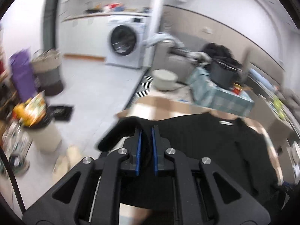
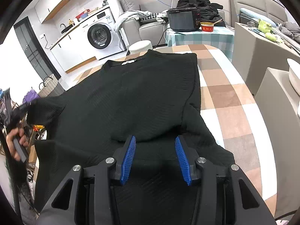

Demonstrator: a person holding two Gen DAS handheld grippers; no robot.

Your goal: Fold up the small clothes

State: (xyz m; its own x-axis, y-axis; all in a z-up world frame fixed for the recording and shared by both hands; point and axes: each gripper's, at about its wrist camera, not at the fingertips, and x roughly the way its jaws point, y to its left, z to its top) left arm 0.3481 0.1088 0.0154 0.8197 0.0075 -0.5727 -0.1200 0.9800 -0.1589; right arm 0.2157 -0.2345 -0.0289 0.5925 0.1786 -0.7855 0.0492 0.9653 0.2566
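A black ribbed sweater lies spread on a checked table, collar with a white label at the far end. Its right sleeve is folded in over the body. My left gripper is shut on the sweater's left sleeve and holds it lifted off the table's left edge; in the right wrist view this gripper shows at the far left with the sleeve. My right gripper is open, hovering just above the sweater's near hem, holding nothing.
A washing machine stands at the back left. A side table with a dark cooker and a sofa sit behind the table. Beige boxes stand to the right. Baskets and clutter fill the floor at left.
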